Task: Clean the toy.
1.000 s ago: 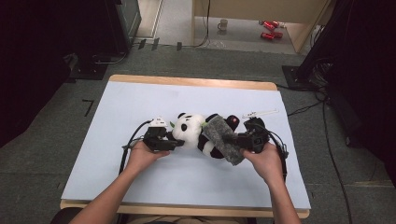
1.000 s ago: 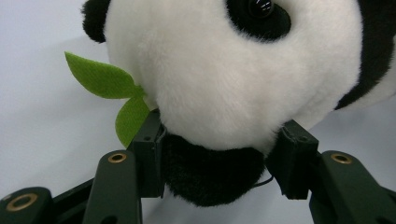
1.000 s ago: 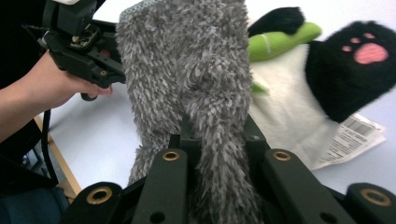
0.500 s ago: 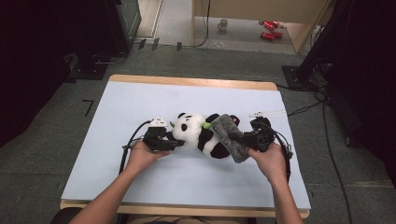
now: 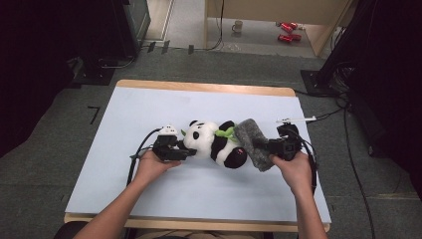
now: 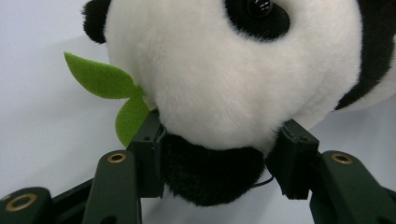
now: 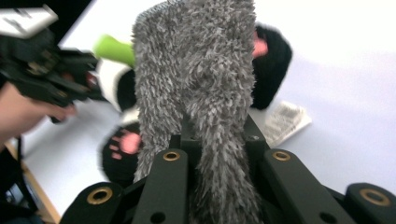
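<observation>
A black-and-white panda plush (image 5: pixel 215 144) lies on its side mid-table, head to the left, with green felt leaves (image 5: pixel 225 132) at its neck. My left gripper (image 5: pixel 183 150) is shut on the panda's head. In the left gripper view (image 6: pixel 219 163) the jaws clamp a black ear (image 6: pixel 210 175), with a green leaf (image 6: pixel 107 84) beside them. My right gripper (image 5: pixel 267 147) is shut on a grey fuzzy cloth (image 5: pixel 250 142) that leans against the panda's rear. The cloth (image 7: pixel 196 84) rises between the right jaws (image 7: pixel 212 140), and a pink-soled paw (image 7: pixel 122 145) shows behind it.
The pale blue table top (image 5: pixel 149 109) has a wooden edge (image 5: pixel 199 87) at the far side. A white sewn label (image 7: pixel 285 119) sticks out from the panda. Cables (image 5: pixel 142 144) trail from both grippers. A small white item (image 5: pixel 296 119) lies near the right edge.
My right gripper has drawn the grey cloth to the right, off the panda's body, so more of the panda shows. The left gripper has kept its hold and barely moved.
</observation>
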`<state>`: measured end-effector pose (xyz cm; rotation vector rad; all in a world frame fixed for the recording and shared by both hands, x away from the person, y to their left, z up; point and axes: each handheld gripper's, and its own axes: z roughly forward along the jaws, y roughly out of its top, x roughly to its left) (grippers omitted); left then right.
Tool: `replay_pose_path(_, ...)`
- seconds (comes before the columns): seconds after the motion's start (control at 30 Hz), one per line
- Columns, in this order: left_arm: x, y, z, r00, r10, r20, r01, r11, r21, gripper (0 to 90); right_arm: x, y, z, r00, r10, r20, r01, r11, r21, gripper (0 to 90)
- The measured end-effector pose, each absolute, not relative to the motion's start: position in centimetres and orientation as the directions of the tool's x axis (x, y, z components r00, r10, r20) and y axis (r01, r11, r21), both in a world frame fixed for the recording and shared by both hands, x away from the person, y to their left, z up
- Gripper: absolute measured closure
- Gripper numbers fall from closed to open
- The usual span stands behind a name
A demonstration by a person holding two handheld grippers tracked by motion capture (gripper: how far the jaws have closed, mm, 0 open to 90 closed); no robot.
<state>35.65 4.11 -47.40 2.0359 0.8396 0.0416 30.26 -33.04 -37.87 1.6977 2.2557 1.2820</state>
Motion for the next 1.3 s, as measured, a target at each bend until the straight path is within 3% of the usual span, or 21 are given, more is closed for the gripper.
replay_pose_path(0.2,35.6,4.1,-47.4,0.768,0.576,-0.28,0.545,-0.358,0.758,45.8,29.3,-31.5,-35.4,-0.469,0.783,0.409,0.724,0.076,0.685,77.9)
replay_pose_path(0.4,35.7,4.1,-47.4,0.768,0.575,-0.28,0.545,-0.359,0.758,45.6,29.4,-28.8,-36.1,-0.526,0.747,0.407,0.73,0.15,0.667,77.8)
replay_pose_path(1.07,35.6,4.1,-47.4,0.772,0.574,-0.273,0.539,-0.363,0.76,45.5,30.5,-31.9,-38.9,-0.401,0.833,0.381,0.788,0.102,0.607,78.0)
replay_pose_path(1.3,35.5,4.0,-47.3,0.769,0.578,-0.273,0.541,-0.36,0.76,45.7,29.8,-31.9,-36.4,-0.422,0.82,0.387,0.746,0.072,0.661,78.1)
